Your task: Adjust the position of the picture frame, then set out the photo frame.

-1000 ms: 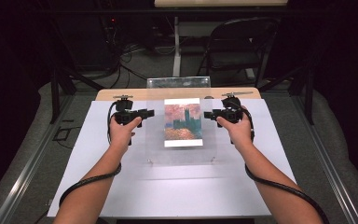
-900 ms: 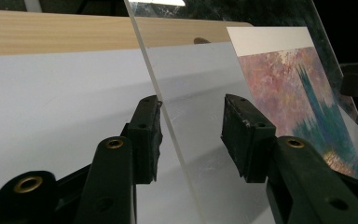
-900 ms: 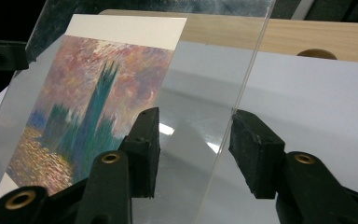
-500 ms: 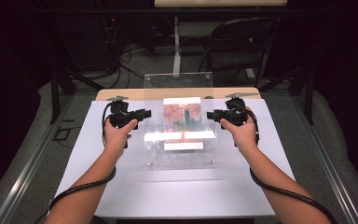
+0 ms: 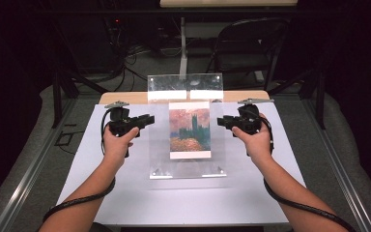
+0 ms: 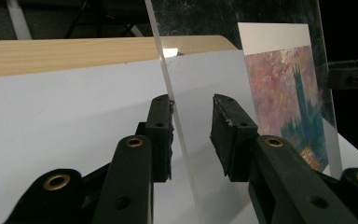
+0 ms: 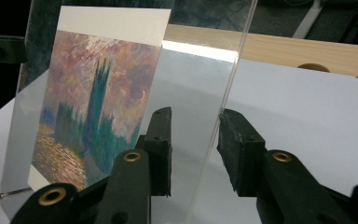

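**Between your two grippers: acrylic frame tipped up off the table**

Over the white sheet (image 5: 125,193) on the table, you have a clear acrylic picture frame (image 5: 186,87) raised at its far edge, near edge low by the sheet. A postcard-size painting print (image 5: 189,129) sits inside it: dark towers against a pink and orange sky, white border at top and bottom.

High view: left gripper (image 5: 147,119) at the frame's left edge, right gripper (image 5: 221,121) at its right edge, both about level with the print's upper half. Small corner fasteners show at the frame's corners. Wooden tabletop strip (image 5: 125,98) beyond the sheet.

Left gripper view (image 6: 193,135): the panel's edge runs up between the jaws. Left pad (image 6: 161,140) lies against or just beside the acrylic; right pad stands off with a clear gap. The jaws have just been closing, not yet clamped on the panel.

Right gripper view (image 7: 193,149): same picture mirrored. Frame edge between the jaws, visible gaps on both sides; jaws have just been closing, no pinch yet. This view gives brushwork detail the high view cannot.

Writing: none readable on print or frame.

Pose: forearms come in from the bottom, converging; each hand wraps its gripper's handle, jaws pointing inward toward each other, roughly level. Cables (image 5: 77,203) trail back along both forearms.
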